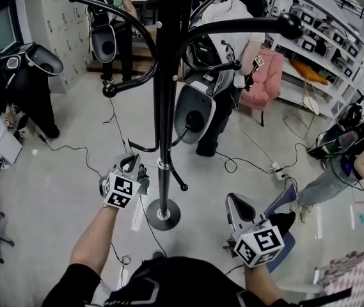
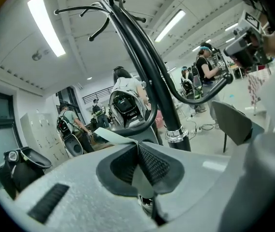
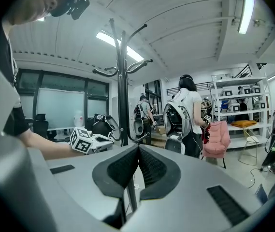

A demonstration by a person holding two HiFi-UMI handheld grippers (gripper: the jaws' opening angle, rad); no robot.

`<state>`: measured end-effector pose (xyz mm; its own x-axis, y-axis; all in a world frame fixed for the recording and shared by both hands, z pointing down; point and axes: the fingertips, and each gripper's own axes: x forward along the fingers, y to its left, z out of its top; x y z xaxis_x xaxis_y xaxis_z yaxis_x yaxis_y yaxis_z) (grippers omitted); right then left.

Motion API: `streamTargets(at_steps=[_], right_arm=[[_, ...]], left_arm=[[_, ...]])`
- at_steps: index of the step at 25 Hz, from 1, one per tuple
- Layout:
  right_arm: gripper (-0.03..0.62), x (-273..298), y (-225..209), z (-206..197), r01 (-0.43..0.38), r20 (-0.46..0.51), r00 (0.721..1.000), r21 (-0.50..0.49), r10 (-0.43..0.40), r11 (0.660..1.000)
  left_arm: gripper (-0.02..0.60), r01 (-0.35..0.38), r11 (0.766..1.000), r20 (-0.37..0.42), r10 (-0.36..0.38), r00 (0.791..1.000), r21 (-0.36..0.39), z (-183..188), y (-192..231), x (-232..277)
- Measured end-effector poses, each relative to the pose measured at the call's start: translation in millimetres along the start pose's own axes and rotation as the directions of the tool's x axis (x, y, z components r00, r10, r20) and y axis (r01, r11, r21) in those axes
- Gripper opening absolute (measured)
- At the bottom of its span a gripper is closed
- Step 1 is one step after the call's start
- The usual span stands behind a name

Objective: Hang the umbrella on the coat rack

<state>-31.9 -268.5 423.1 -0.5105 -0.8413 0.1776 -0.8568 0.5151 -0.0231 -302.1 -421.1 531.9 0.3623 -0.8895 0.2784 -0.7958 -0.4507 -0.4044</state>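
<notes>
The black coat rack (image 1: 164, 107) stands in the middle on a round base (image 1: 163, 215), its curved hooks (image 1: 245, 25) bare. No umbrella shows in any view. My left gripper (image 1: 130, 165) is just left of the pole, low down, jaws shut. In the left gripper view the gripper (image 2: 137, 146) points up along the rack's pole (image 2: 151, 76), and a pale flat strip (image 2: 110, 135) sticks out at its tips. I cannot tell what that strip is. My right gripper (image 1: 236, 204) is right of the base, shut (image 3: 138, 149) on nothing, facing the rack (image 3: 123, 95).
Several people with backpack rigs stand around, the nearest (image 1: 223, 50) just behind the rack. Cables and a power strip (image 1: 277, 170) lie on the floor. A bluish chair (image 1: 283, 203) is beside my right gripper. A pink chair (image 1: 268, 75) and shelves (image 1: 316, 37) stand at the back right.
</notes>
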Motion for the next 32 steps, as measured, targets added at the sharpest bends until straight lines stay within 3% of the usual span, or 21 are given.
streamTargets(at_steps=[4,9,26,32], right_arm=[[0.002,1.2,3.3,0.8,0.007,-0.005,1.000,0.000,-0.007,1.000],[0.002,3.8,2.9,-2.3,0.024,-0.006,1.000,0.008,-0.024,1.000],[0.002,0.4,5.1,-5.0,0.016,-0.019,1.000,-0.002,-0.016,1.000],[0.002,2.1,-0.1,-2.2,0.001,-0.029,1.000,0.001,-0.001,1.000]], left_arm=[[0.011,0.015,0.998,-0.004,-0.015,1.000,0.057,-1.3,4.4,-3.8],[0.011,0.113,0.977,0.005,-0.116,0.993,0.181,4.5,-19.9,-1.4],[0.011,0.180,0.982,0.023,-0.181,0.983,0.065,-3.4,-66.9,-1.8],[0.011,0.151,0.988,0.007,-0.151,0.989,-0.038,-9.2,-62.6,0.8]])
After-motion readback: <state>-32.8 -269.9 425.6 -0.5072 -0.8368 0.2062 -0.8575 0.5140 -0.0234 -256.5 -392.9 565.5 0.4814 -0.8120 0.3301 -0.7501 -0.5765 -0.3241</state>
